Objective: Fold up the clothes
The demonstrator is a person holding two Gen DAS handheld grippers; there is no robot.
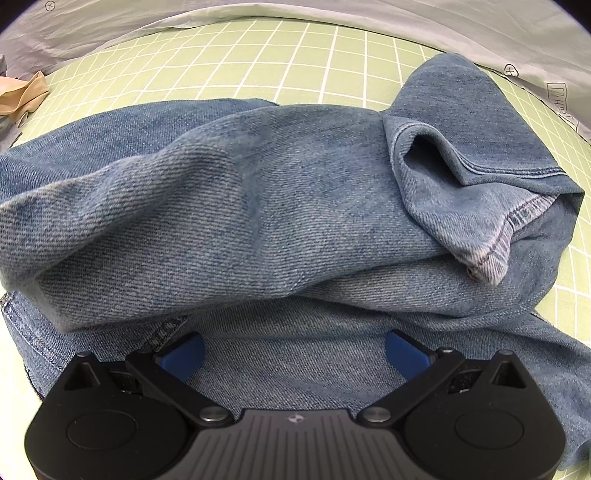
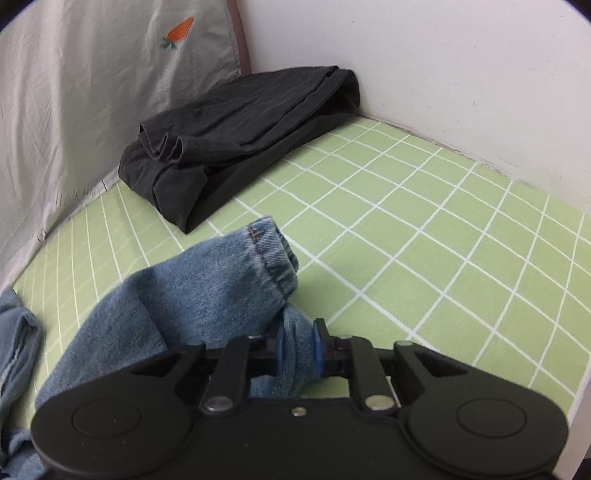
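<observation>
Blue denim jeans (image 1: 258,206) lie bunched across a green checked sheet (image 1: 258,62), one leg folded over the rest with its hem (image 1: 491,236) turned up at the right. My left gripper (image 1: 294,354) hangs just above the denim, its blue pads wide apart with nothing pinched between them. In the right wrist view a jeans leg (image 2: 207,291) with a stitched cuff (image 2: 271,254) rises off the sheet. My right gripper (image 2: 297,345) is shut on a fold of this denim just below the cuff.
A dark grey folded garment (image 2: 236,144) sits in the far corner against a white wall (image 2: 443,66) and a grey cloth with a carrot print (image 2: 92,92). A beige cloth (image 1: 20,98) lies at the far left. Grey bedding (image 1: 295,14) borders the sheet.
</observation>
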